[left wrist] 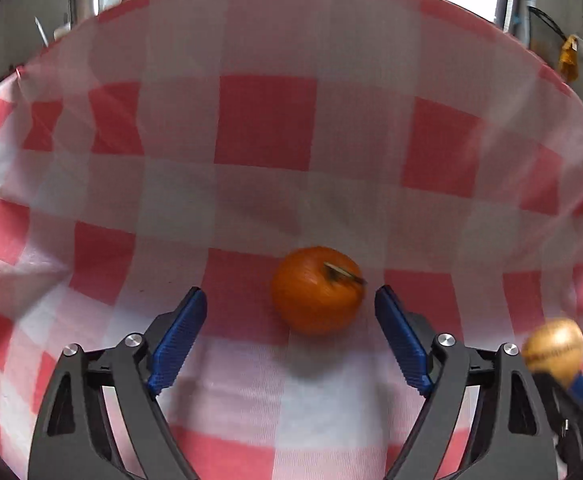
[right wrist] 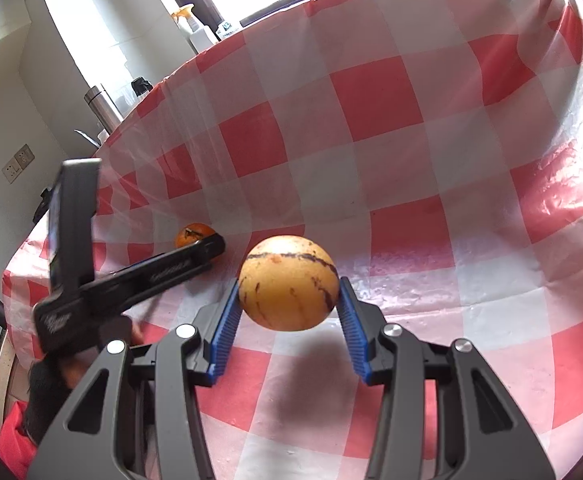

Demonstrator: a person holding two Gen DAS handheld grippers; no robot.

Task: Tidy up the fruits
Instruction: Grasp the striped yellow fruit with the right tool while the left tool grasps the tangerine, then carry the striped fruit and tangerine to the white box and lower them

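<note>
We see a tabletop (left wrist: 267, 120) covered by a red-and-white checked cloth (right wrist: 375, 92), glossy and wrinkled near its far edge.

In the left wrist view, our left gripper (left wrist: 290, 308) has its jaws spread wide, the blue pads (left wrist: 179, 336) well apart. An orange fruit (left wrist: 317, 290) with a dry brown stem lies on the cloth between the two tips, nearer the right pad; we cannot tell whether it touches that pad. It is slightly blurred. At the lower right edge of this view a yellow fruit (left wrist: 553, 350) shows, blurred, held in the other tool.

In the right wrist view, our right gripper (right wrist: 288, 292) has its jaws pinching the yellow fruit (right wrist: 288, 282), a round, pale orange-yellow fruit with dark purple streaks. Both blue pads press its sides, and it hangs above the cloth, with a shadow beneath it. To the left, the left gripper (right wrist: 211, 246) reaches in low over the cloth, its black finger lying across the front of the orange fruit (right wrist: 193, 234), which sits on the cloth behind it. A gloved hand (right wrist: 51, 380) holds that tool at the lower left edge.

Beyond the tabletop stand a steel flask (right wrist: 101, 106) and a spray bottle (right wrist: 189, 20) by a bright window.
</note>
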